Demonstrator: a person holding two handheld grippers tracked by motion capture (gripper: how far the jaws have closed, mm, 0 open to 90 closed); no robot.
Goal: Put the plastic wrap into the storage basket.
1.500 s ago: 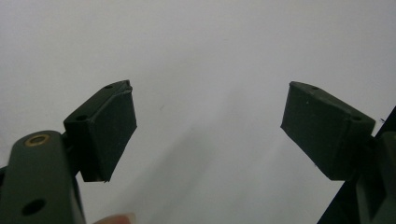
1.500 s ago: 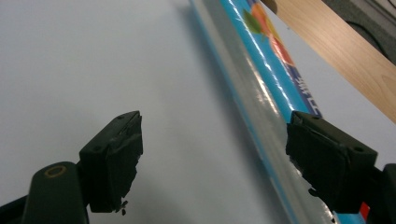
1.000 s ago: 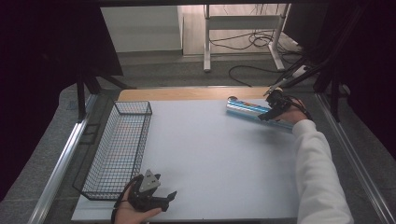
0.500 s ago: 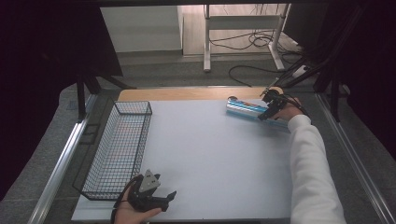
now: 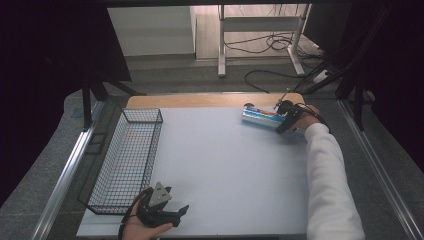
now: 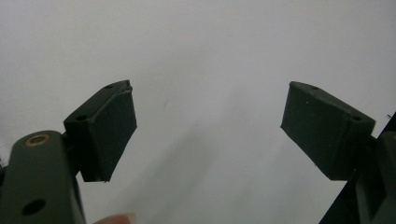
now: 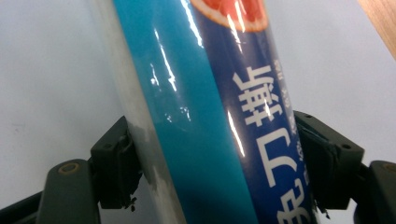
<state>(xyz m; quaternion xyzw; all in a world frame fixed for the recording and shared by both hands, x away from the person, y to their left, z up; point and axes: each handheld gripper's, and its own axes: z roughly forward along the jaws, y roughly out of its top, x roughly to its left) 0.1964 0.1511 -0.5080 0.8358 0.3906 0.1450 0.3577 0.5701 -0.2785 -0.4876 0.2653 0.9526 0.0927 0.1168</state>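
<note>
High view, near edge: the left gripper (image 5: 165,210) rests low on the white worktop (image 5: 220,170), just beside the near end of the wire basket (image 5: 127,155), likely parked while the other hand works.
Left jaws: in the left gripper view they stand wide apart with only bare worktop between them, holding nothing.
Far side: the blue tube (image 5: 262,118) lies flat near the worktop's far edge, well apart from the basket; the right gripper (image 5: 286,120) has reached across to it.
Right jaws: they have just been closing, and in the right gripper view both pads (image 7: 119,163) press the tube's sides, probably for a lift.
</note>
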